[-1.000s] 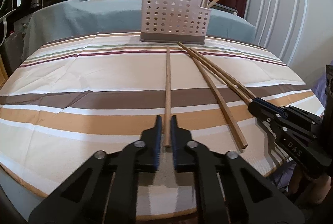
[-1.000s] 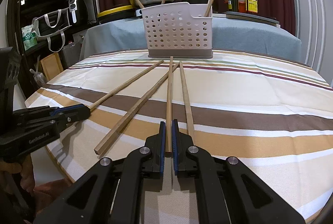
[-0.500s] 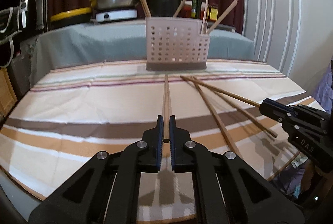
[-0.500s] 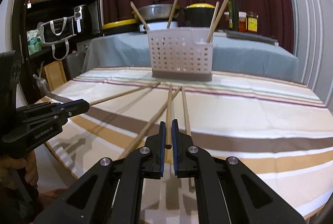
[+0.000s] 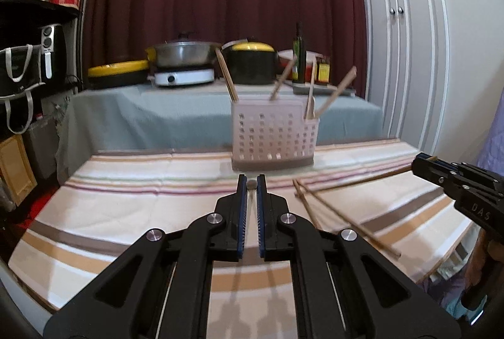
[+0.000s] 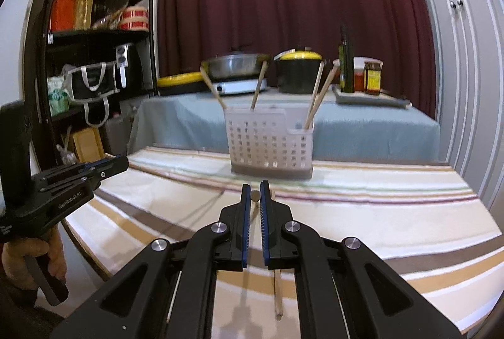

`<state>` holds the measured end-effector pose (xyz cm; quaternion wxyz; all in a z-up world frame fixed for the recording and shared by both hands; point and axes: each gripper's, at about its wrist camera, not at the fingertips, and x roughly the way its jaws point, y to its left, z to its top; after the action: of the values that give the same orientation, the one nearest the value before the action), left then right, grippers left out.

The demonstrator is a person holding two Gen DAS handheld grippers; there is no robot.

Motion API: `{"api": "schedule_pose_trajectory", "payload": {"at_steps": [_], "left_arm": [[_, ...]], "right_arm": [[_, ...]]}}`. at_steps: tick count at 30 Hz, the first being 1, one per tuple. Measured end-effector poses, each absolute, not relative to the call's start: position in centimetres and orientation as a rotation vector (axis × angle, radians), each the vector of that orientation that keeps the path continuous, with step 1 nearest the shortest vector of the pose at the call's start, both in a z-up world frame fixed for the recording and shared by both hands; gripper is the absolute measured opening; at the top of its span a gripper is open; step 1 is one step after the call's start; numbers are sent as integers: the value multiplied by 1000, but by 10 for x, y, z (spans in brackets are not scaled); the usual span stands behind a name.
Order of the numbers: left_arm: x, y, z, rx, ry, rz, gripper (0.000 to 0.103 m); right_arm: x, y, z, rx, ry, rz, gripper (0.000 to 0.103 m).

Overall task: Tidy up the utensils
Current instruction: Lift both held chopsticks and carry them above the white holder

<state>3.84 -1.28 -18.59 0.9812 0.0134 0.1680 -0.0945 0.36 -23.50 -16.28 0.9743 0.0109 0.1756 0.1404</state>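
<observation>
On the striped table (image 5: pixel 132 213), with the perforated caddy (image 5: pixel 272 137) straight ahead, each gripper, left (image 5: pixel 251 186) and right (image 6: pixel 255 197), clamps one chopstick end-on, so tilt both tips down over separate compartments before releasing.

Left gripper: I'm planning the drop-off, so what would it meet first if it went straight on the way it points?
Probably the white utensil basket, standing dead ahead of the left gripper and its chopstick; depth is unclear.
</observation>
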Motion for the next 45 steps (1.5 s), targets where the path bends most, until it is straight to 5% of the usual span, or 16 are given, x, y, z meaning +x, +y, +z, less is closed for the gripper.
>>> {"api": "schedule_pose_trajectory", "payload": {"at_steps": [45], "left_arm": [[122,3,-60,-38,256,-270,6]], "right_arm": [[80,-254,-53,35,178,291,7]]}}
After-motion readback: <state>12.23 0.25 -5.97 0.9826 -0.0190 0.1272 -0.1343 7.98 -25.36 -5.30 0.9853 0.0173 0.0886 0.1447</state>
